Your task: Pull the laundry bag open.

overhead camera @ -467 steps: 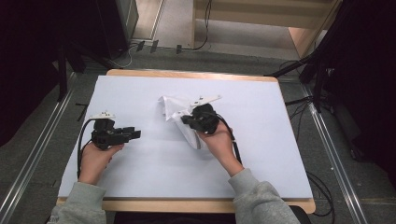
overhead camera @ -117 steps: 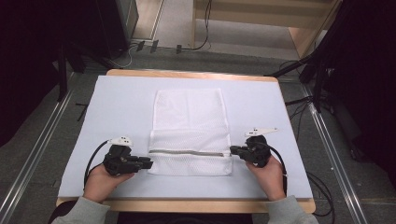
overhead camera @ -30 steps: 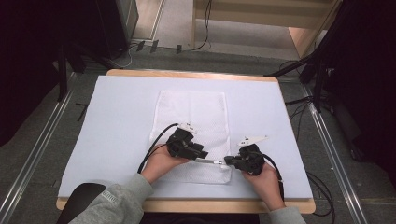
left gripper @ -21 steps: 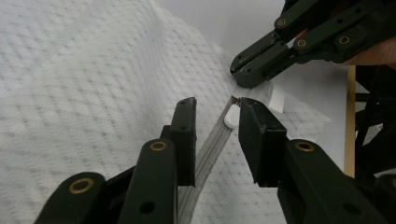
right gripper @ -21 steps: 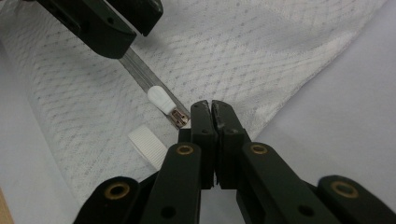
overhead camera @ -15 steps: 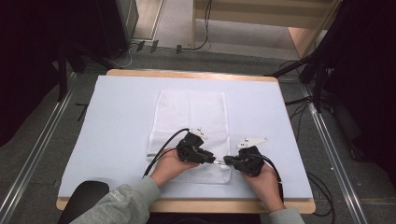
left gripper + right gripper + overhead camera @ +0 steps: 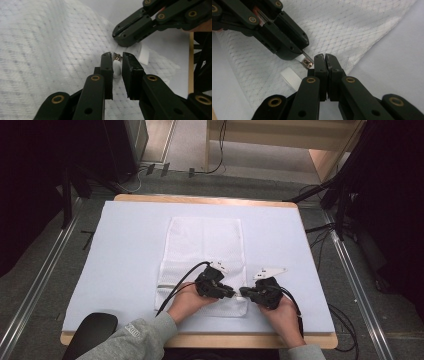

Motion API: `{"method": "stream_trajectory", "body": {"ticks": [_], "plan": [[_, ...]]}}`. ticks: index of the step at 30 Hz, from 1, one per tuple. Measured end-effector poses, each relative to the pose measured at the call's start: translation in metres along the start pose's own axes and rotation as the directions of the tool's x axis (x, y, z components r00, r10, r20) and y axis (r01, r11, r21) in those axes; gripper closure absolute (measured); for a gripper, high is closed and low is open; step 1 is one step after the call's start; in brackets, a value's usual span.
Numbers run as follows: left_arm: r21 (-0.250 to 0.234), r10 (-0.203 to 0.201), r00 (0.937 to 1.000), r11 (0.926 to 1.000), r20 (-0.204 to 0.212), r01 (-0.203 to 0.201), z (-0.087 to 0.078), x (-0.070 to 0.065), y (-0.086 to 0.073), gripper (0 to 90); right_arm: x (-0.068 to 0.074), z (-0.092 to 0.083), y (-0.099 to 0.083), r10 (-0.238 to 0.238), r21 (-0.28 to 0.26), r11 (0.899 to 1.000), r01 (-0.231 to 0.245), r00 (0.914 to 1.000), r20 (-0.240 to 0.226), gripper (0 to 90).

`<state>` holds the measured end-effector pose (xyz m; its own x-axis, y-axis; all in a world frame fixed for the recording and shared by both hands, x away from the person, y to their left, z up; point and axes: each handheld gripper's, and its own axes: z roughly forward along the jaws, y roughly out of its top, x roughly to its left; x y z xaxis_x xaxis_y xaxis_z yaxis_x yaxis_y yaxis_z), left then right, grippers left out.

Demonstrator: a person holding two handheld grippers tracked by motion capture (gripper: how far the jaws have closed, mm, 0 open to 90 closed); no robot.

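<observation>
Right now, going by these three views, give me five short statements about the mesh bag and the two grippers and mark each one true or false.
1. The white mesh laundry bag lies flat on the table. True.
2. The left gripper has its jaws on either side of the white zipper pull. True.
3. The right gripper is wide open. False: its jaws are shut, pinching the bag's edge.
4. The grippers are at opposite ends of the table. False: their tips nearly meet.
5. The bag is crumpled into a ball. False: it is spread out.
</observation>
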<state>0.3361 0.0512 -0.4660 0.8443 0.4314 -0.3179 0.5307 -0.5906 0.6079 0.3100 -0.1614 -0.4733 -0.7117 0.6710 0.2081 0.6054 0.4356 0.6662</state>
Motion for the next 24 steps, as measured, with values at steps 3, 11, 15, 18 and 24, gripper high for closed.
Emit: {"method": "stream_trajectory", "body": {"ticks": [3,11,15,18,24], "plan": [[0.006,0.001,1.0,1.0,0.01,-0.001,0.003,-0.001,0.0,80.6,0.0,0.0,0.0,0.008,0.002,1.0,-0.008,1.0,-0.001,89.7],[-0.014,-0.009,0.9999,0.9999,0.012,0.009,0.01,-0.001,0.003,83.4,0.0,0.0,0.0,0.01,0.0,1.0,-0.01,0.9999,0.004,89.7],[-0.008,-0.039,0.9987,0.9992,0.033,0.039,0.009,0.003,0.003,87.4,-0.001,0.0,-0.002,0.007,-0.01,1.0,-0.007,1.0,-0.005,89.7],[0.005,-0.048,0.9977,0.9988,0.047,0.048,0.008,0.005,0.004,88.0,-0.002,0.0,-0.004,-0.011,-0.023,1.0,0.011,0.9999,-0.009,90.0],[0.026,-0.074,0.995,0.997,0.067,0.073,0.006,0.009,0.003,88.3,0.002,0.001,-0.006,-0.063,-0.038,0.997,0.063,0.998,0.001,90.0]]}}
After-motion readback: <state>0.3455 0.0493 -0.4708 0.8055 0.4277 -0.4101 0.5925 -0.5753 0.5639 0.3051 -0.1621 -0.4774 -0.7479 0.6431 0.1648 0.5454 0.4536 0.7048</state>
